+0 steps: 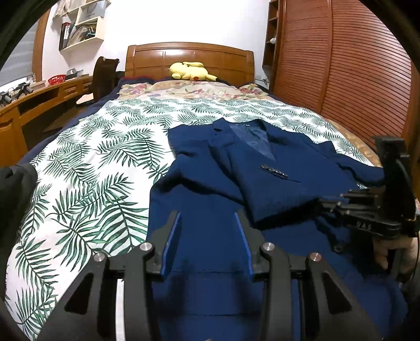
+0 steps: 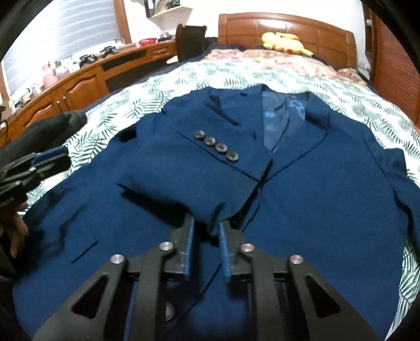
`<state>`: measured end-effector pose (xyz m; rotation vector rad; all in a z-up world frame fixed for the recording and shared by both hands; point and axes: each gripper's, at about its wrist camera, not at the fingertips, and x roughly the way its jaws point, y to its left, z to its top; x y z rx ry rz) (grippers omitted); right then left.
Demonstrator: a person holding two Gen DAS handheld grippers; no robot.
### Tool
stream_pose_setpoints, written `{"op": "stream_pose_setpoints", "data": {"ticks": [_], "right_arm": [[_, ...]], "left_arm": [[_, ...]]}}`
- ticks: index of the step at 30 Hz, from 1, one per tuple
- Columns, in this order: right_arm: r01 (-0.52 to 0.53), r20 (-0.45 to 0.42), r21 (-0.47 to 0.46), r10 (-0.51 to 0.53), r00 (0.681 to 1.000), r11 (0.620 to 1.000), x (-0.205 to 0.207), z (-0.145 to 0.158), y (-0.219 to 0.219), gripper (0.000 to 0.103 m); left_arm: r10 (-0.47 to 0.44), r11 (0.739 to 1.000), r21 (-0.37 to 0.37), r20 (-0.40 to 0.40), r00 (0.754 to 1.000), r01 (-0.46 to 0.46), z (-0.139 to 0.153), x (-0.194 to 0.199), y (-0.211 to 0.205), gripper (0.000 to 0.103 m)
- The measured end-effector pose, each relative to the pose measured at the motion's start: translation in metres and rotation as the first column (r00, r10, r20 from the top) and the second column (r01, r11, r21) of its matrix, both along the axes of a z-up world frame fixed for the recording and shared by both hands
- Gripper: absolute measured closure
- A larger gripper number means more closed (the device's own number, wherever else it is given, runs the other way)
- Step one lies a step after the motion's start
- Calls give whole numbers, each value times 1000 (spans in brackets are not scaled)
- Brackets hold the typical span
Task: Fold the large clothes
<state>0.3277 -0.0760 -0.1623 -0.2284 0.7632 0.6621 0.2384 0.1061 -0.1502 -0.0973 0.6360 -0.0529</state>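
Jacket [image 2: 302, 183] lies face-up on the bed [image 1: 86, 168], one sleeve [image 2: 210, 168] folded across the chest. My right gripper [image 2: 207, 230] pinches the hem fabric; my left gripper [image 1: 207, 223] stands apart over the hem, gripping nothing, ready for the next fold.

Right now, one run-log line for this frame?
navy blazer flat on bed | one sleeve folded across | left hand-held gripper over hem | right hand-held gripper pinching fabric

a bed [image 1: 105, 157] under a palm-leaf cover fills the room, its wooden headboard [image 1: 189, 60] against a white wall [image 1: 183, 23]. left of the bed runs a wooden desk [image 1: 39, 97] below a window blind [image 2: 65, 34]; right of it stands a slatted wooden wardrobe [image 1: 354, 78].
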Motion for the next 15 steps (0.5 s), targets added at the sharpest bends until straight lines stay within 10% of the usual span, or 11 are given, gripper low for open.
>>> {"op": "stream_pose_setpoints", "data": {"ticks": [15], "right_arm": [[74,192,64,-85,978,995,-42,58,-64,99]], "left_arm": [[-65,998,-12,3,998,65,9,11,-35,64]]}}
